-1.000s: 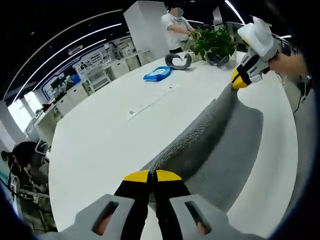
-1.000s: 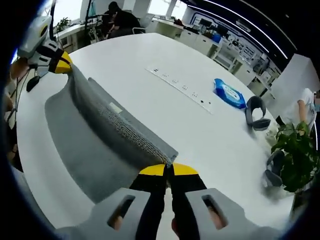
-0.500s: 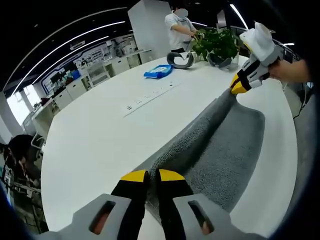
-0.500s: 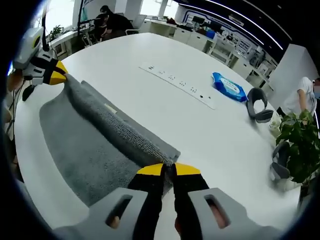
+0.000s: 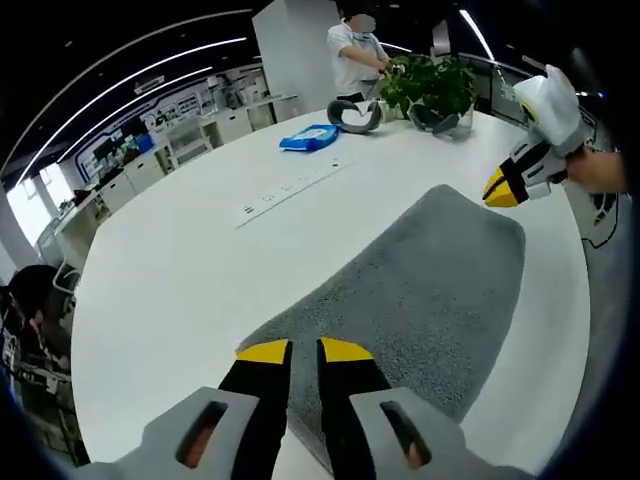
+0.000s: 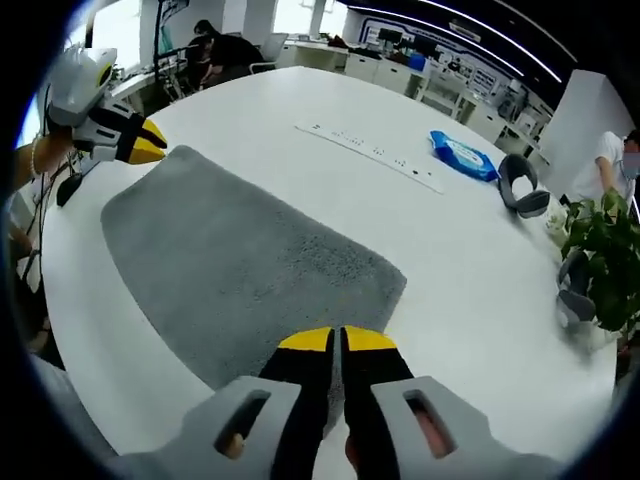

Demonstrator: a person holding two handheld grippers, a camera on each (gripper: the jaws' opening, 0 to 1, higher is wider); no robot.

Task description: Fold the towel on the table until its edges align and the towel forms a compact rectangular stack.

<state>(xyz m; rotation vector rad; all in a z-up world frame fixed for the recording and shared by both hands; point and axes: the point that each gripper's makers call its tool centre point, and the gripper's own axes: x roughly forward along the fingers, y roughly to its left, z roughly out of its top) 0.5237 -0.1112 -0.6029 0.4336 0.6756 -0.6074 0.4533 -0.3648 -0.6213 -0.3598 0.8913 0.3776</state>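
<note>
Grey towel [image 5: 420,290] flat on the white counter [image 5: 190,280], folded once. Left tool [image 5: 291,351] slightly parted, empty at the near corner; right tool [image 6: 336,340] nearly closed, empty. Next: pinch both layers at 2 matching corners, lift evenly, align edges.

towel [image 6: 240,270]: grey, flat on white table [image 6: 300,170] | right gripper [image 6: 335,342]: jaws nearly closed over near edge | left gripper [image 6: 152,143]: far left corner | blue packet [image 6: 463,160]: far right
</note>
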